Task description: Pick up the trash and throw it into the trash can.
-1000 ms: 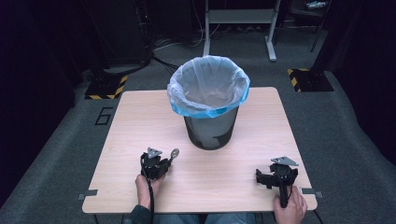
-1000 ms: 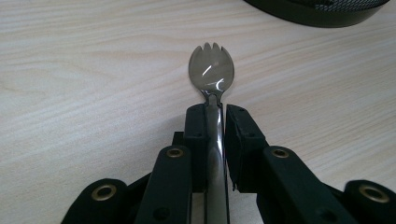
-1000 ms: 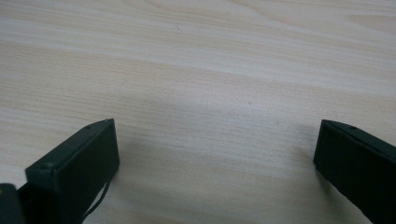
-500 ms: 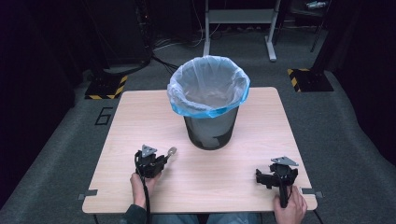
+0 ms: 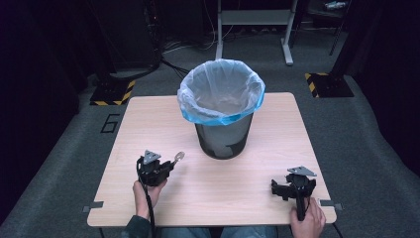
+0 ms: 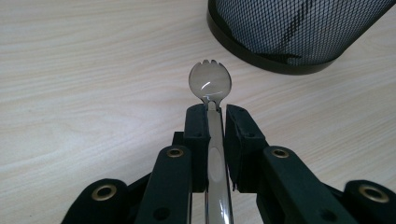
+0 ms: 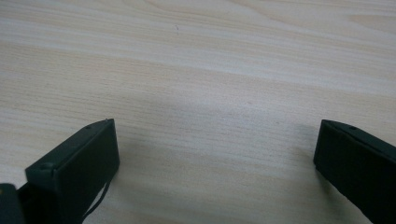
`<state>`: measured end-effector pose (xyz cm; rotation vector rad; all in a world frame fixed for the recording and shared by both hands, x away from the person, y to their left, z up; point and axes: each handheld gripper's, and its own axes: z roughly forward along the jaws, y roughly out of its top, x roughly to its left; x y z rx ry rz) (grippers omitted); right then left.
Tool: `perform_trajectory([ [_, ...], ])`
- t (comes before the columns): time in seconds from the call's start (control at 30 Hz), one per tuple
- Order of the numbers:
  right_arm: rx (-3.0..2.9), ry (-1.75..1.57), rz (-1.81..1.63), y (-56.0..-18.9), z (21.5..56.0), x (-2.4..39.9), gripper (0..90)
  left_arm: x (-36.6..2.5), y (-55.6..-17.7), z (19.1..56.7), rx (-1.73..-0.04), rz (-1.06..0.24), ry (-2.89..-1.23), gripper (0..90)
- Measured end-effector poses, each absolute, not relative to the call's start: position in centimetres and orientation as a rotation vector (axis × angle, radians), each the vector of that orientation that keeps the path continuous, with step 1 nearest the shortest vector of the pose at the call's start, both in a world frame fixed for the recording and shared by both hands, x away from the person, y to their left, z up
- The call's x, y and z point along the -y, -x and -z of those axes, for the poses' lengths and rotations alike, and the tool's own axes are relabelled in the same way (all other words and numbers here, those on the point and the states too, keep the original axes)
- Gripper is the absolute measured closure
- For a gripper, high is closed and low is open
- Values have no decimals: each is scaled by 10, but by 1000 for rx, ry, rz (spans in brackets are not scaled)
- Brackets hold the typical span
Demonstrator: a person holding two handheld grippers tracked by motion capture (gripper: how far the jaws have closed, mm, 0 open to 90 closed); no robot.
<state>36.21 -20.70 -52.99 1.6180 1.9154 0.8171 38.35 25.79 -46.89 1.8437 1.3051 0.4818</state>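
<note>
Now one spork (image 6: 209, 84) in left tool (image 6: 214, 122), one bin (image 5: 221, 110), right tool (image 7: 215, 154) spread

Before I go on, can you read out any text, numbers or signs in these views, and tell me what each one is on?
"6": a dark outlined numeral on the grey floor, just past the table's far left corner, in the high view.
Yellow and black hazard stripes, no words, on two dark floor plates.
No readable marking on the waste bin, its bag liner, the spork or either gripper.
</note>
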Motion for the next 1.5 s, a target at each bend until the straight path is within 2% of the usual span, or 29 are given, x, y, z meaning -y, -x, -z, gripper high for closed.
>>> perform_trajectory([
  [0.73, -1915, -1618, -817, -362, 530, 207, 0, -266, -391, 428, -1254, -557, -1833, 792],
  [1.5, -1915, -1618, -817, -362, 530, 207, 0, -273, -398, 402, -1229, -597, -1813, 792],
])
